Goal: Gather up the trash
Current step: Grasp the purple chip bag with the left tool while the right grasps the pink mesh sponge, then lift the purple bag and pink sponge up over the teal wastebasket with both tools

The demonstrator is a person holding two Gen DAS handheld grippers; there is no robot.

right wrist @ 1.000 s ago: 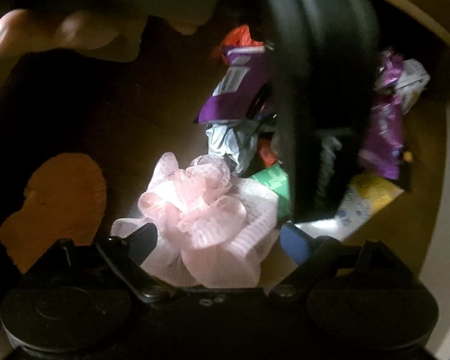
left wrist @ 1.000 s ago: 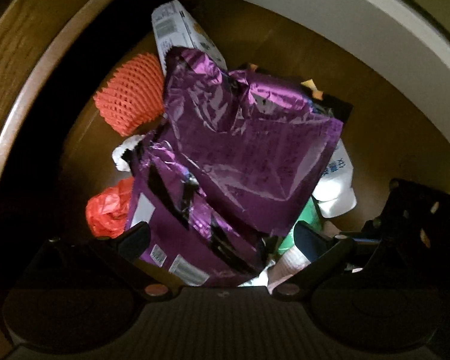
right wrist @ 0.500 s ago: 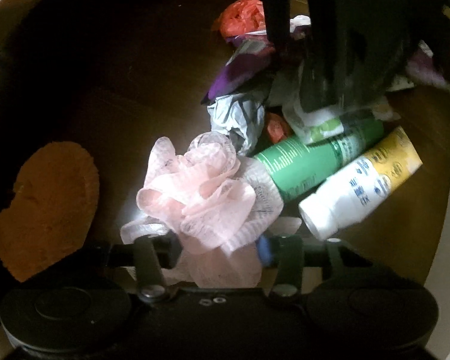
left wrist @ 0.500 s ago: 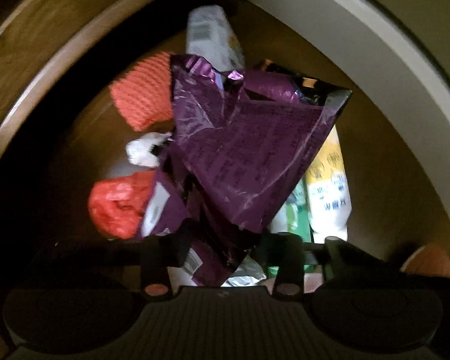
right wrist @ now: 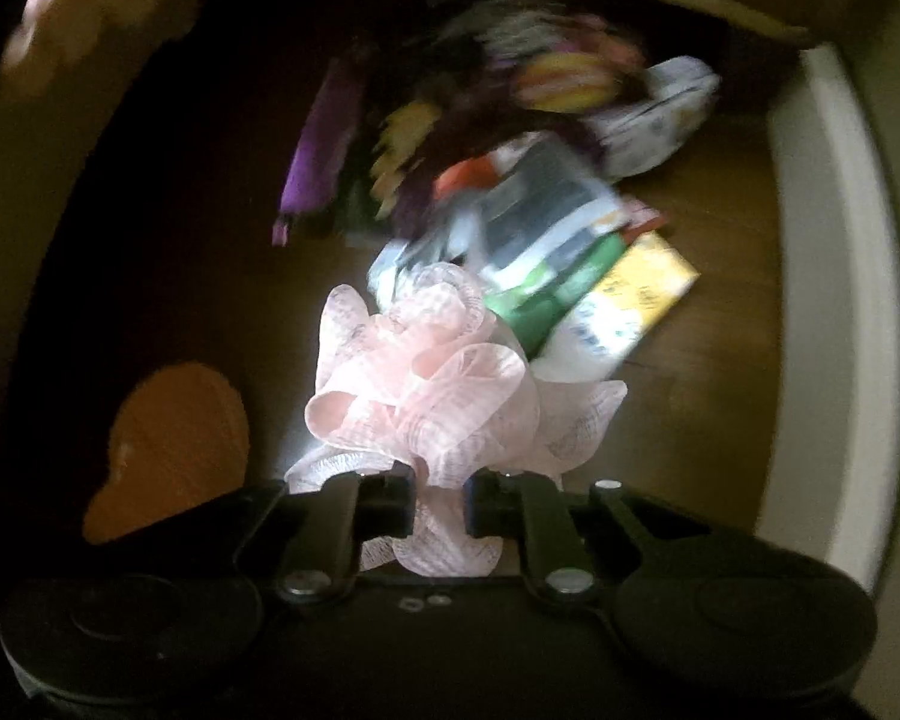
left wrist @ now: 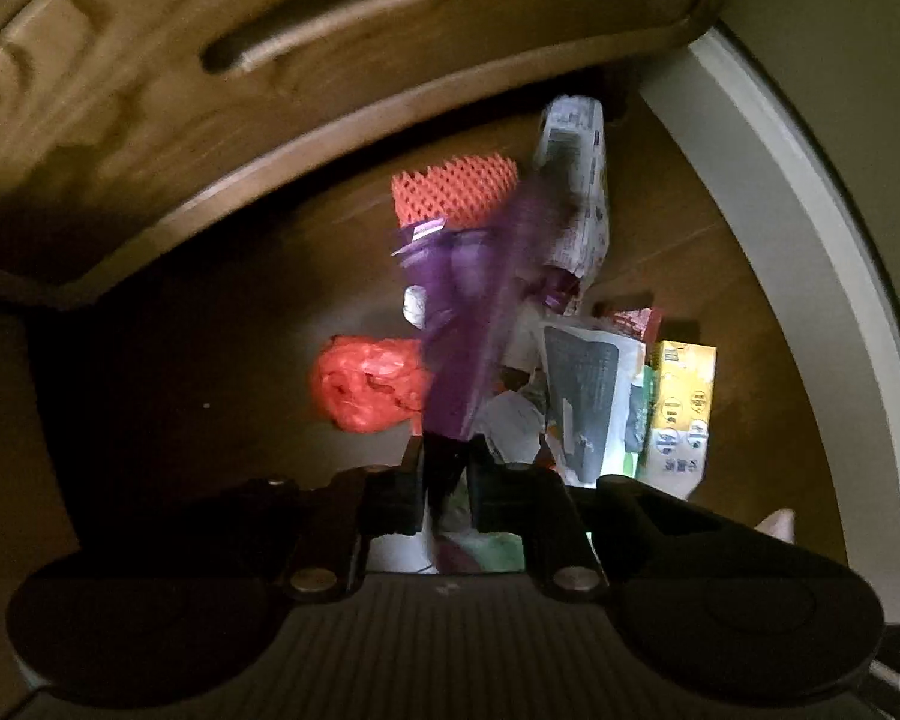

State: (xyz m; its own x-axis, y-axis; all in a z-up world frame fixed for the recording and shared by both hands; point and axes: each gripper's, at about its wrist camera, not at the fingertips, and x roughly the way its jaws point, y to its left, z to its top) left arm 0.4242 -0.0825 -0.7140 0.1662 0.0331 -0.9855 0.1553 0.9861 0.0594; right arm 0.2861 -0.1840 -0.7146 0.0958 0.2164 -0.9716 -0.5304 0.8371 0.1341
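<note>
two claws loaded, lift under way

trash pile lies on a brown wooden floor [left wrist: 678, 252], beside a pale curved edge at three o'clock in both views. left claw [left wrist: 447, 480] is clenched on the lower end of a purple foil wrapper [left wrist: 468, 324], which stretches from the jaws toward twelve o'clock, blurred, over the heap. right claw [right wrist: 441, 504] is clenched on a pink mesh bath puff [right wrist: 432, 384]; the ruffles bulge out above the jaws toward twelve o'clock.

left on the floor in the left view: a red crumpled bag [left wrist: 369, 384] at nine o'clock of the wrapper, an orange foam net [left wrist: 450, 192] at eleven, a white printed packet [left wrist: 573, 180] at one, a grey and white pouch [left wrist: 588, 384] and a yellow tube [left wrist: 684, 402] at three. in the right view an orange heart-shaped piece [right wrist: 174, 450] lies at nine o'clock of the puff.

judged step: pick-up done for both items, carry-off in hand. next move calls for keeping both grips tight while clearing the heap, since the wrapper is slick and hangs long and may drag neighbours. no bin shows in either view, so where the load goes cannot be told. much of the pile remains to collect.
</note>
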